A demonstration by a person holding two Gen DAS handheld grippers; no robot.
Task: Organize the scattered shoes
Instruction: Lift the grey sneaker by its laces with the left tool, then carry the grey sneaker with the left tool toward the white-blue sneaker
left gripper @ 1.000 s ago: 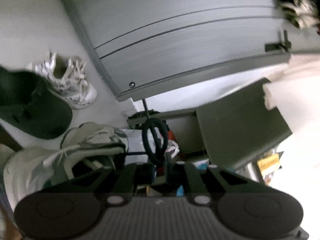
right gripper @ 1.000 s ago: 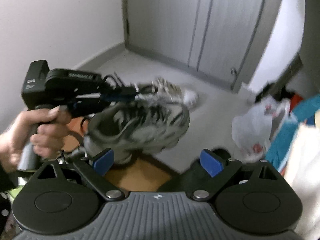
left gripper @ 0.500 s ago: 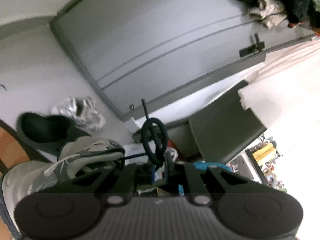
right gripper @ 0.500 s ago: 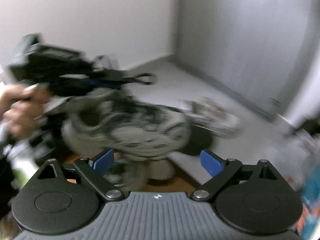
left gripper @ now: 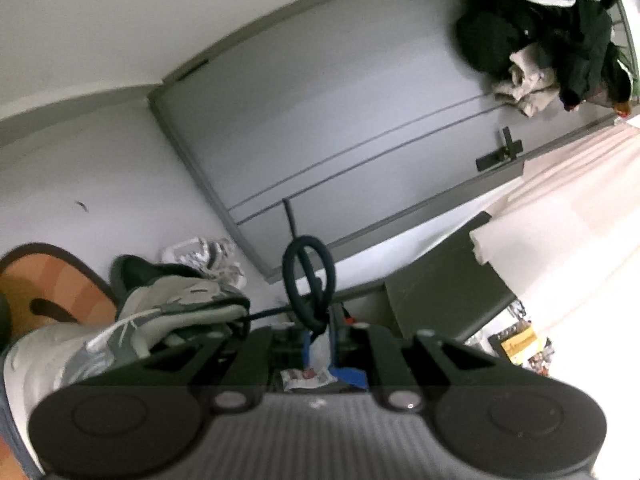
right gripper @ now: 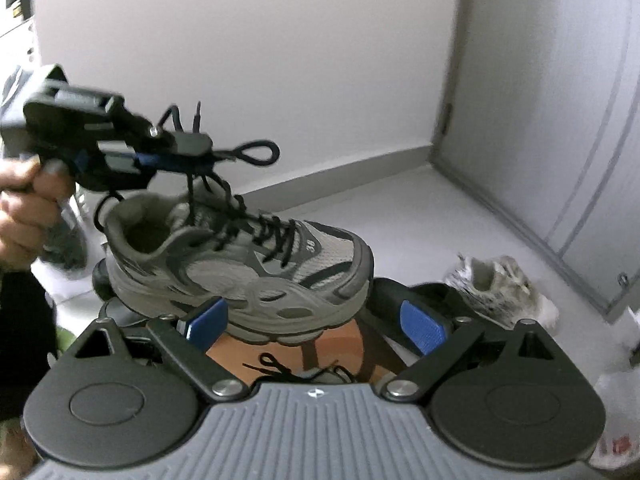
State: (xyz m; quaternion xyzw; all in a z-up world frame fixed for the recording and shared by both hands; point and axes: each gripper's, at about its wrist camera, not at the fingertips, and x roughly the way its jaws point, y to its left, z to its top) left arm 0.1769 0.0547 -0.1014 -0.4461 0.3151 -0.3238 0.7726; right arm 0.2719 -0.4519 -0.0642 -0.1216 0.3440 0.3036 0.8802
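A grey sneaker (right gripper: pixel 240 268) with black laces hangs in the air by its laces (right gripper: pixel 256 152). My left gripper (right gripper: pixel 188 150) is shut on those laces; in the left wrist view the lace loop (left gripper: pixel 308 276) sticks up between its fingers and the sneaker (left gripper: pixel 120 328) hangs at lower left. My right gripper (right gripper: pixel 316 320) is open and empty, its blue pads (right gripper: pixel 424 326) just in front of and below the sneaker. A white patterned sneaker (right gripper: pixel 496 292) lies on the floor at right. A black shoe (left gripper: pixel 132 272) lies beside it.
An orange mat (right gripper: pixel 288 356) lies on the floor below the hanging sneaker, with another laced shoe (right gripper: pixel 304 372) on it. Grey sliding doors (right gripper: pixel 560 120) stand at right. A white plastic bag (right gripper: pixel 616 420) sits at lower right. Clothes (left gripper: pixel 552 40) hang near the door.
The left gripper has lifted the grey sneaker higher by its laces. The right wrist view has swung and steadied, with the sneaker now centred above the open right fingers.
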